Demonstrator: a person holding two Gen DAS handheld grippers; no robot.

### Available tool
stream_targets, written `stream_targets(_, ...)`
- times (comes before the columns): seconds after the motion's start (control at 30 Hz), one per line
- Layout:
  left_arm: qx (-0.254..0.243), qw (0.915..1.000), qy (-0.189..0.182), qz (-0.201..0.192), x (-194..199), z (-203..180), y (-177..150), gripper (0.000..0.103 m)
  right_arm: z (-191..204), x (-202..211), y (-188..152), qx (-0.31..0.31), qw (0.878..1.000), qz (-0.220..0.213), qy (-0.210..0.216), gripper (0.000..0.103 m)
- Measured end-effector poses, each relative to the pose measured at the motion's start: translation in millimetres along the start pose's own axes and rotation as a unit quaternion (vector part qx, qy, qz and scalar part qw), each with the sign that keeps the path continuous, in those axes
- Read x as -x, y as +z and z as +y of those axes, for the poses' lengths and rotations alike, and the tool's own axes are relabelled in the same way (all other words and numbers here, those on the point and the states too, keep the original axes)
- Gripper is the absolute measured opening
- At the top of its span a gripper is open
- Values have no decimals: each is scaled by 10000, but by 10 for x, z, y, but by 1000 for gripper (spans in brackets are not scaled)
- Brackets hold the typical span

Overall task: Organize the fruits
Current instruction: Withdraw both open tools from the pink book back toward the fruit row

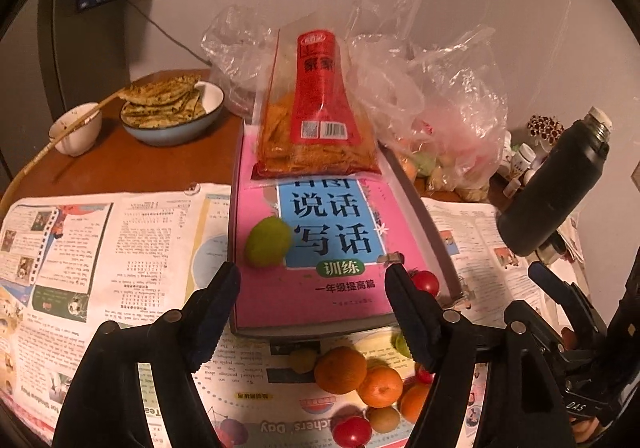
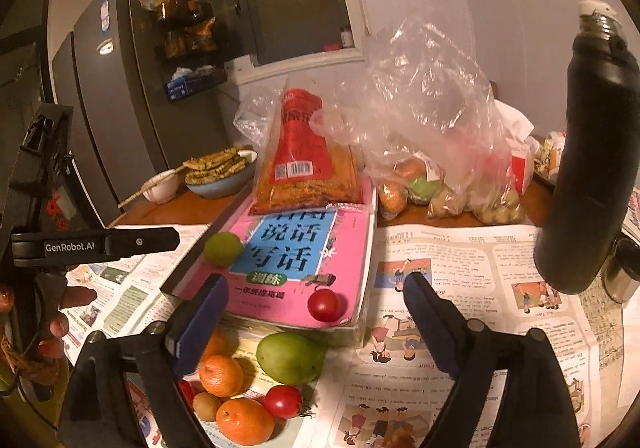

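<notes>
Hovering over the table, the left gripper (image 1: 312,280) has its jaws spread wide with nothing between them, above the near edge of a pink book (image 1: 320,288). A green fruit (image 1: 267,242) sits on the book's left part, a tomato (image 1: 426,282) at its right corner just beside the right finger. Below the book, on newspaper (image 1: 100,248), lies a pile of oranges (image 1: 340,370), another tomato (image 1: 352,432) and small brownish fruits.

The right gripper (image 2: 316,308) is likewise wide open and empty (blue pads on its fingers), with the pile's mango (image 2: 290,356) and orange (image 2: 221,375) low between its fingers.

Farther back, a red snack bag (image 1: 316,120) rests on the book, a plastic bag (image 2: 440,152) of more fruit to its right, a bowl (image 1: 172,128) of flatbread to the left. A black bottle (image 2: 592,168) stands at the right.
</notes>
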State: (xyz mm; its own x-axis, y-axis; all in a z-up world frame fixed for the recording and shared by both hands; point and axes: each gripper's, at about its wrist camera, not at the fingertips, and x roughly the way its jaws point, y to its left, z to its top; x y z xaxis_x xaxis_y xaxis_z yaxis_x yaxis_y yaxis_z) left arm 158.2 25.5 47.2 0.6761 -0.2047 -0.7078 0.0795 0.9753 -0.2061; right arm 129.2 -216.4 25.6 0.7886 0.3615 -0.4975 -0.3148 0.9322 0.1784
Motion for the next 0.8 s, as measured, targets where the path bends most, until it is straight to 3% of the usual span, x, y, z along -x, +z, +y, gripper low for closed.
stream_targets(0.43, 10, 9997, -112, -205, 273, 24, -57, 76, -97, 224, 35, -27, 9998, -179, -53, 93)
stream_targets(0.8, -308, 9993, -190, 10, 320, -27, -295, 76, -19, 354, -126, 72, 10000, -19, -36, 93)
